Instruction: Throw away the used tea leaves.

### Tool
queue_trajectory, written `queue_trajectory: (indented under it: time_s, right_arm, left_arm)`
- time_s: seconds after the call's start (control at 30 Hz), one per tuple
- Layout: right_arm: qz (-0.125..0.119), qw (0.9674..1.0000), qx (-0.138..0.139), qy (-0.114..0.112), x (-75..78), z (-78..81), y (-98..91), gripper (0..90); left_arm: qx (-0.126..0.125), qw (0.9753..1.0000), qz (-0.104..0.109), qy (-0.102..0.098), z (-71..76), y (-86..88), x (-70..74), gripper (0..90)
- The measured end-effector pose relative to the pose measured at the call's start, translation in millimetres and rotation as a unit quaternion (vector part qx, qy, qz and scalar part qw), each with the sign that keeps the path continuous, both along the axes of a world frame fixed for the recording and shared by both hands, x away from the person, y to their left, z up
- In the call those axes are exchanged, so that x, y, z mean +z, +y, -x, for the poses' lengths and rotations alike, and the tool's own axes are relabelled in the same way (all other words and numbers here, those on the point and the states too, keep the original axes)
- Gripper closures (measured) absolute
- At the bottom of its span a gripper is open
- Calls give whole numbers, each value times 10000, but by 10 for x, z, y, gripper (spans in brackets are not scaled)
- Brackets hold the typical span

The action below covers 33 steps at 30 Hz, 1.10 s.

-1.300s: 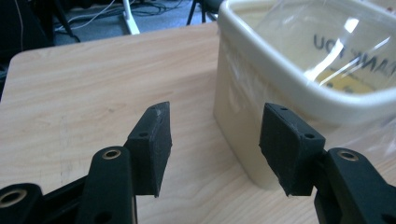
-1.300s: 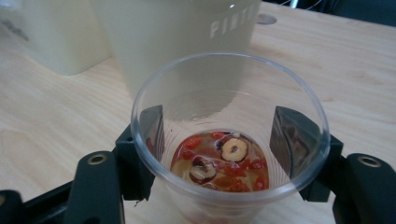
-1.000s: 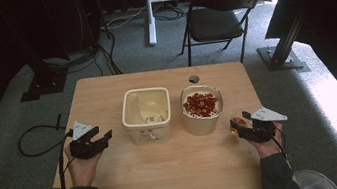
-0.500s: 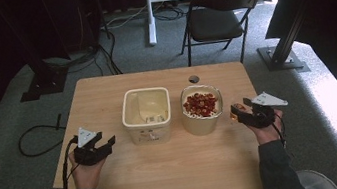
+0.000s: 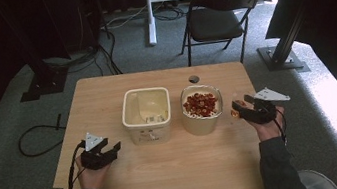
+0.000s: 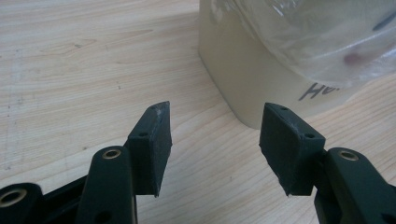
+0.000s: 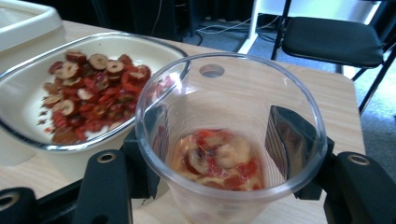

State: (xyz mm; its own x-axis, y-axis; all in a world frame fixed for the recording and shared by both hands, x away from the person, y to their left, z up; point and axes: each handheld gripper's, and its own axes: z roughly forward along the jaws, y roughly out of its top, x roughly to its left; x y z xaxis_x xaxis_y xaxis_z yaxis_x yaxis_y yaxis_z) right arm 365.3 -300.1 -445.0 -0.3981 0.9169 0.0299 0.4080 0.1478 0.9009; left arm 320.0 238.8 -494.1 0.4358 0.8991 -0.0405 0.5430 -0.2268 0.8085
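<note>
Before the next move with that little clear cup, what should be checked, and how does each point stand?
1. Right gripper clamped on the clear cup: ok.
2. Cup upright, red fruit slices inside: ok.
3. Bowl of slices close beside the cup: ok.
4. Left gripper open and holding nothing: ok.
5. Cream tub upright: ok.
6. Whether the cup stands on the table or is lifted: cannot tell.

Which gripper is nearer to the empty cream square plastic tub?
Left. The left gripper, jaws open, sits just beside the cream tub. The right gripper, holding a clear plastic cup, is beyond the bowl of red slices.
</note>
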Motion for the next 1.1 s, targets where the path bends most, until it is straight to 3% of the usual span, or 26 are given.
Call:
queue_trajectory:
  time_s: [0.13,0.2,0.27,0.37,0.47,0.67,0.77,1.1]
  right_arm:
    - [176,9998,103,-88,39,49,82,391]
    - [113,9998,40,-144,61,78,66,392]
    - [59,9999,79,-64,57,107,63,392]
    - [172,9997,99,-158,74,134,114,390]
    - [31,9999,73,-127,76,145,74,390]
    - [86,9998,25,-198,82,134,86,387]
    - [87,9999,-17,-76,66,128,76,387]
    - [91,9996,-44,-256,117,173,80,384]
  left_arm:
    - [-1,10000,-16,95,-25,6,-61,445]
    - [-12,9999,-12,122,-29,0,-75,445]
    - [-25,9999,-18,112,-33,-7,-86,445]
    - [-36,9998,-39,168,-61,-18,-113,445]
    - [-63,9997,-65,208,-68,-43,-137,445]
    - [-69,9996,-89,240,-89,-39,-163,444]
    - [-81,9995,-105,286,-93,-39,-193,445]
    - [-120,9993,-118,329,-110,-57,-215,444]
